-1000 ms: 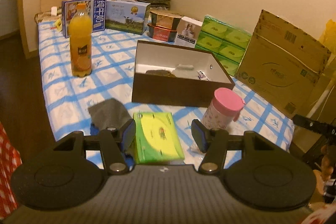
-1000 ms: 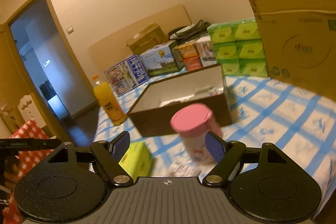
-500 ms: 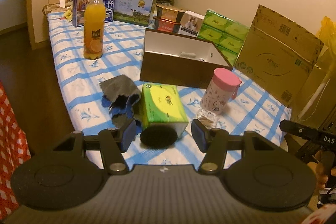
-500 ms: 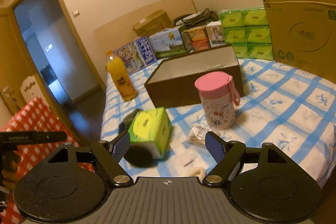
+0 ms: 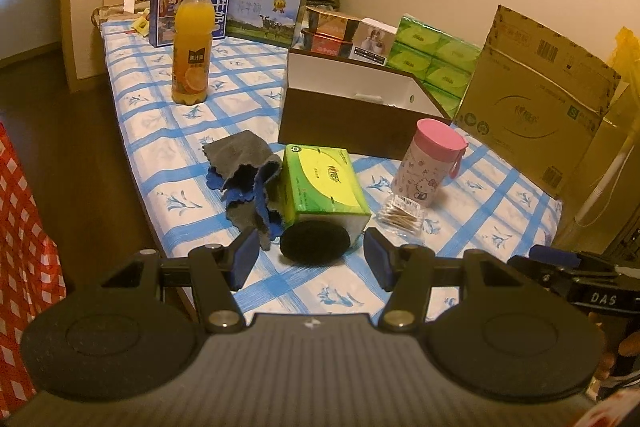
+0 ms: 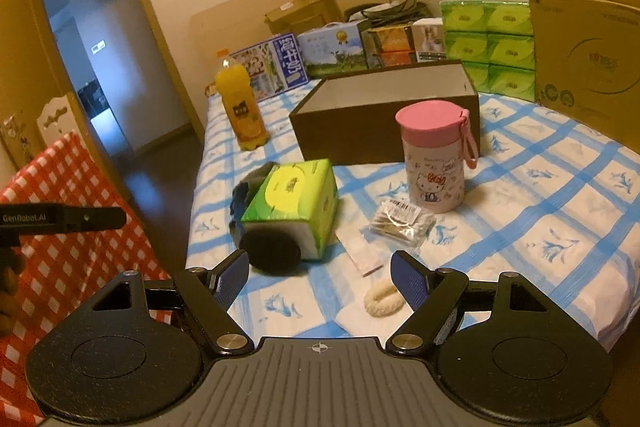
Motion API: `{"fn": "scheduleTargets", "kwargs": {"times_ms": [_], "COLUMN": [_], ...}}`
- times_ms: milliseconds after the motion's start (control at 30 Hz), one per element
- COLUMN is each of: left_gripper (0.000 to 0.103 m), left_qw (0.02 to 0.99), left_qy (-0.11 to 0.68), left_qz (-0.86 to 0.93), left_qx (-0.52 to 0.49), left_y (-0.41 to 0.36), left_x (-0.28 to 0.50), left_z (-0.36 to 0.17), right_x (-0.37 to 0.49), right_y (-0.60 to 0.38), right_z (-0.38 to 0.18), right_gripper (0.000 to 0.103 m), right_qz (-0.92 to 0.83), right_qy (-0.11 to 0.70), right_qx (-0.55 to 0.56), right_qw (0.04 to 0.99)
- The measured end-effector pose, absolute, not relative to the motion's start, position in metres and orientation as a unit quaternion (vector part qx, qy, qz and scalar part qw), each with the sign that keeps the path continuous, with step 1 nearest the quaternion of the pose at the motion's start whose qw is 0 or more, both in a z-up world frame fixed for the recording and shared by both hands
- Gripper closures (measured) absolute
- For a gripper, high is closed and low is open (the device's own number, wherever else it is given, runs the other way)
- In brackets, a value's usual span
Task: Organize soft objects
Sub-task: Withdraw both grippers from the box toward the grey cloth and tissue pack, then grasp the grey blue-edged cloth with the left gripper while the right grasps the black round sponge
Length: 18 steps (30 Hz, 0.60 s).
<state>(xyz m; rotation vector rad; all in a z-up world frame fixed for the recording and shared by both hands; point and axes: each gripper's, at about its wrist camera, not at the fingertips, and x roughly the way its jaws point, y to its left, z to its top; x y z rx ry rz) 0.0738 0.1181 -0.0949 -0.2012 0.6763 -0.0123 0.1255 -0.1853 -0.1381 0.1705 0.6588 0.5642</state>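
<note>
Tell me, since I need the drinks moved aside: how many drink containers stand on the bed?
2: the orange juice bottle near the bed's left edge, and the pink-lidded cup in front of the brown box. Others may be hidden.

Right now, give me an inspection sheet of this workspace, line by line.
Surface: blue checked bedsheet, mostly covered.
Job's things: grey cloth crumpled against green tissue pack; black round pad in front; brown open box behind.
Clutter: juice bottle, pink-lidded cup, cotton swab packet, cartons along the wall.
Grippers: left gripper and right gripper, jaws open, empty.
Cables: nothing seen.
Surroundings: open doorway.
</note>
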Motion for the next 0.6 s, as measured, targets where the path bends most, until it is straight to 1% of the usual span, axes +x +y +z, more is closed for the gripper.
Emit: {"fn": "scheduleTargets", "kwargs": {"times_ms": [300, 600], "left_gripper": [0.049, 0.049], "left_qw": [0.936, 0.93], "left_qy": [0.34, 0.359], "left_qz": [-0.007, -0.012], "left_qx": [-0.085, -0.081], "left_y": [0.115, 0.125], "left_x": [0.084, 0.104], "left_z": [-0.108, -0.137], "right_x": [0.131, 0.154], "right_y": [-0.154, -0.106], "right_z": [-0.153, -0.177], "right_gripper": [0.025, 0.025], "right_qz": [0.285, 0.302], "right_qy": [0.331, 0.348], "right_qx": [0.035, 0.003], "right_qw": [0.899, 0.888]}}
